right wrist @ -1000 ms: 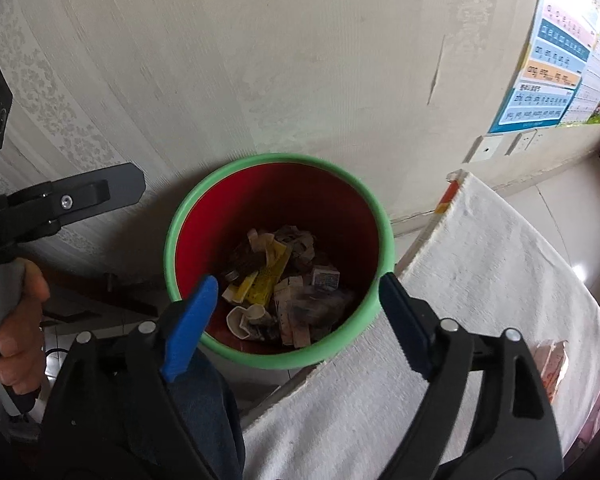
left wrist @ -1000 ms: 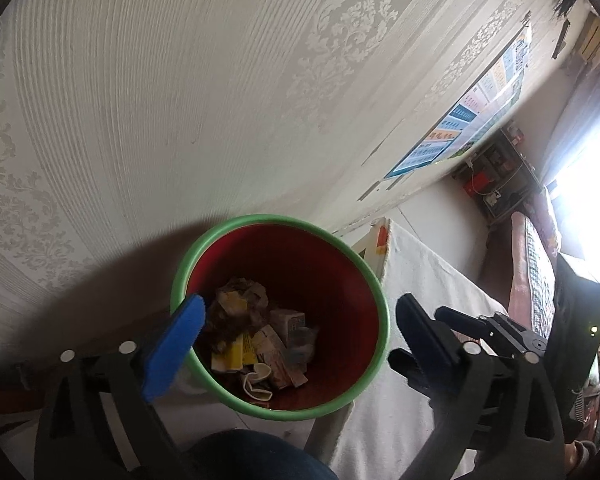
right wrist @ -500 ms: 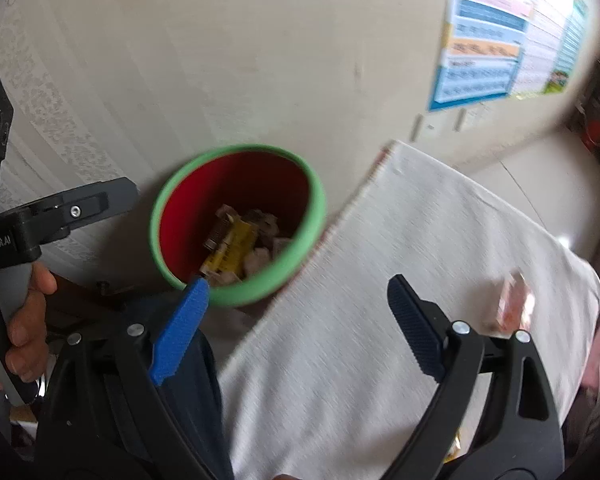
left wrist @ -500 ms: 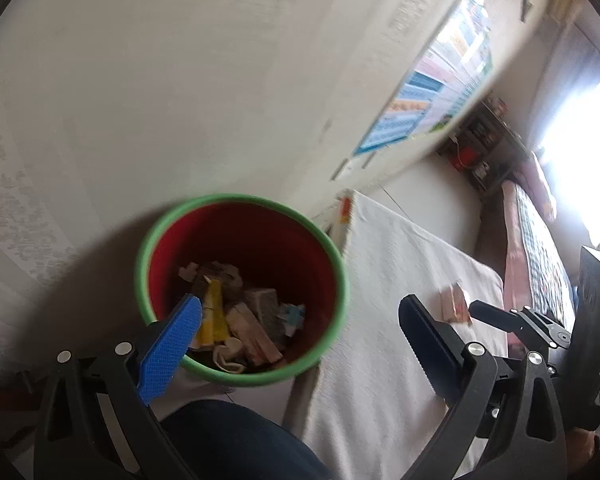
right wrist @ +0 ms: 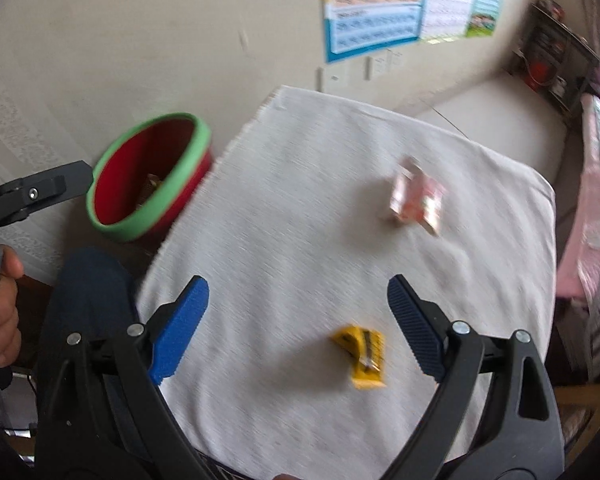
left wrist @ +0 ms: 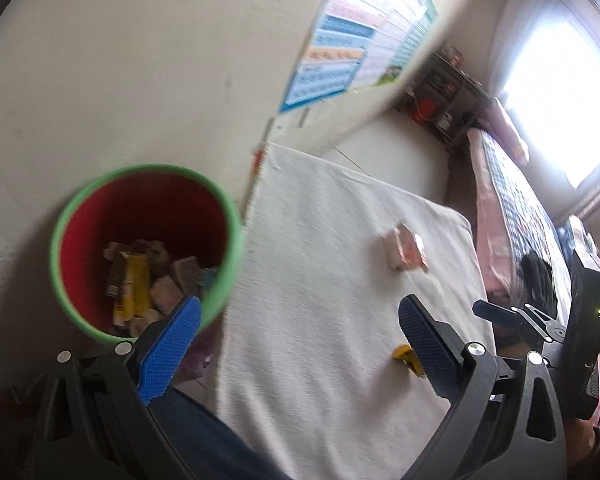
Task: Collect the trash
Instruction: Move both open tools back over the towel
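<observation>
A red bin with a green rim (left wrist: 236, 236) (right wrist: 198, 140) stands left of a table covered by a white cloth (right wrist: 320, 208) (left wrist: 320, 280). Several wrappers lie inside the bin. On the cloth lie a pink wrapper (right wrist: 418, 200) (left wrist: 406, 250) toward the far right and a yellow wrapper (right wrist: 362, 354) (left wrist: 408, 358) nearer me. My right gripper (right wrist: 298, 320) is open and empty above the cloth, just before the yellow wrapper. My left gripper (left wrist: 300, 340) is open and empty, over the cloth's left edge beside the bin.
A wall with a blue poster (right wrist: 376, 4) runs behind the table. A bed with pink bedding (left wrist: 512, 208) lies to the right, and a shelf (left wrist: 448, 96) stands in the far corner. My knee in dark trousers (right wrist: 88, 300) is by the bin.
Both grippers have swung right, away from over the bin to above the cloth. The two wrappers on the cloth have come into view. Both grippers stay open.
</observation>
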Tool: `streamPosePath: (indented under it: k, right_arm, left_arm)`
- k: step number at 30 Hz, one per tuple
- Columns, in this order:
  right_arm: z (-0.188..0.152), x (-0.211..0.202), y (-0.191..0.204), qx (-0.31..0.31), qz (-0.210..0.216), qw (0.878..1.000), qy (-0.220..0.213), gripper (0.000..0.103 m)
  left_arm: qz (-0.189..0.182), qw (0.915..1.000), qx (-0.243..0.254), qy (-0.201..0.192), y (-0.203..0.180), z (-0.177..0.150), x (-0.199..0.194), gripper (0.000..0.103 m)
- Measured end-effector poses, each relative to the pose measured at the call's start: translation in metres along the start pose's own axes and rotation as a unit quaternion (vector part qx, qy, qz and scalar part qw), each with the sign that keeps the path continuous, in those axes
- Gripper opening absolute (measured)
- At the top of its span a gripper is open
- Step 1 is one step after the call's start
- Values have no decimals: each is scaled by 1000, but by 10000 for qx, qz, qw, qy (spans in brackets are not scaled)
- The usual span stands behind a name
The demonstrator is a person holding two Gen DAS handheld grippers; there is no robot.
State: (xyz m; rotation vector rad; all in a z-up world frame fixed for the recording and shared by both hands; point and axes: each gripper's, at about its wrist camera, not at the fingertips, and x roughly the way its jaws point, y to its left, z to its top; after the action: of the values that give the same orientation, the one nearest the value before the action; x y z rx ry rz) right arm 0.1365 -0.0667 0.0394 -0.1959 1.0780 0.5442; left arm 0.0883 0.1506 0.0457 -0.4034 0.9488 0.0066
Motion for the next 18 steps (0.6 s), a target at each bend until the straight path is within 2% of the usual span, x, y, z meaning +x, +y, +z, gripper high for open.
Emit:
streamPosePath:
  k: [8, 18]
  right_arm:
    - [-38, -3, -48, 443, -210, 9987, 141, 89]
    - [-73, 25, -69, 673, -223, 9962, 510, 89]
  left_arm:
    - [-155, 9991, 362, 164, -45, -7, 17, 95]
    - [-165, 9966, 679, 445, -71, -23, 33, 95]
